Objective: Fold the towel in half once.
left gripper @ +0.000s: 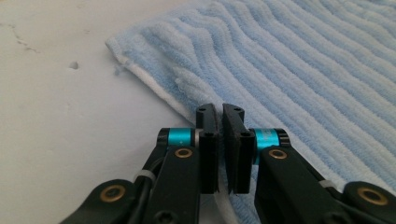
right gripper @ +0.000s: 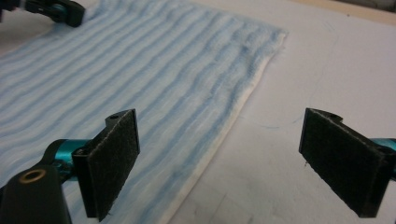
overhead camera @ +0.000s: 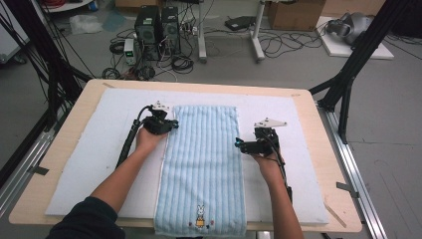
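Observation:
A light blue striped towel [overhead camera: 204, 159] lies flat and lengthwise on the white mat, with a small rabbit picture [overhead camera: 200, 217] at its near end. My left gripper [overhead camera: 171, 124] is at the towel's left edge near the far corner. In the left gripper view its jaws [left gripper: 220, 109] are shut on the towel's white hem [left gripper: 154, 91]. My right gripper [overhead camera: 239, 145] is at the towel's right edge. It stands open [right gripper: 224, 154] in the right gripper view, one pad over the towel [right gripper: 140, 79] and the other over the bare mat.
A white foam mat [overhead camera: 298, 149] covers most of the wooden table [overhead camera: 64, 149]. The towel's near end hangs over the table's front edge. Black frame posts stand at both sides, and computers and cables [overhead camera: 154, 30] are on the floor behind.

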